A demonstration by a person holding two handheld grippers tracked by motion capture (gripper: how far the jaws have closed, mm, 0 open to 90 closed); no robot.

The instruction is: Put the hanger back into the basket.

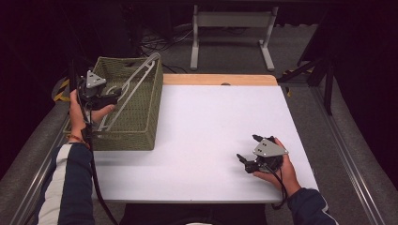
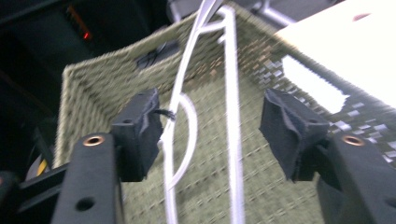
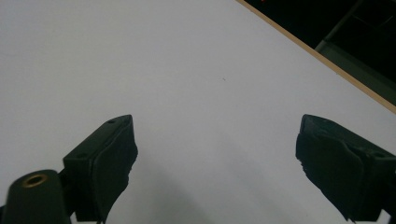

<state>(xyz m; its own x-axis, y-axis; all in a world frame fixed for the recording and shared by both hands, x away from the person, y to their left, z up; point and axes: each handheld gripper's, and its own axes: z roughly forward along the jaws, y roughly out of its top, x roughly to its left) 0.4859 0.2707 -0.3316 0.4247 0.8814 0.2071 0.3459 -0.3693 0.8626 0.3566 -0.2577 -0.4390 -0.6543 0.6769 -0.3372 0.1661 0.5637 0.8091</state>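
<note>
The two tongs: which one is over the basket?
The left tongs, hovering above the green woven basket with the white hanger inside. The right tongs sit over bare white table.

A white table [image 1: 206, 140] stands on grey floor [image 1: 300, 51]; at twelve o'clock, seemingly a white desk frame [image 1: 232, 28]; surroundings dark.

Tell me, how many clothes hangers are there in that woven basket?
1 that I can make out: a white hanger leaning inside the green basket, its upper end poking over the far rim, between the left gripper's open jaws. Others could lie hidden below.
</note>
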